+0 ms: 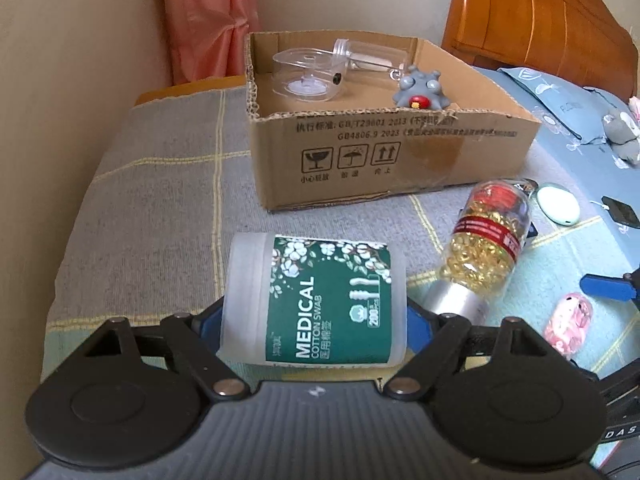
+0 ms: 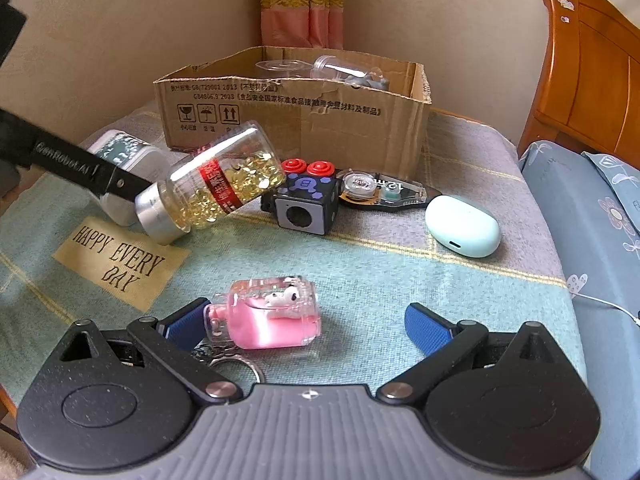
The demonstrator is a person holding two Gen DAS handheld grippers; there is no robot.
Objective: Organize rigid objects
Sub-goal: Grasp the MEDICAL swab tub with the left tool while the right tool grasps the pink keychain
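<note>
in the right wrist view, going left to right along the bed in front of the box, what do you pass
cotton swab tub → capsule bottle → black cube toy → correction tape → mint earbud case

A jar [image 1: 316,300] labelled "MEDICAL COTTON SWAB"; a cloth patch [image 2: 120,262] reading "HAPPY EVERY DAY"; a cardboard box [image 1: 384,152] printed "GB4806.9 2023"; "GenRobot.AI" on a black arm [image 2: 68,162].

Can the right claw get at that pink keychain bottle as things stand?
Probably yes. The right claw is open, and the pink keychain bottle lies on the blanket between its fingers, nearer the left one. Nothing blocks it.
</note>
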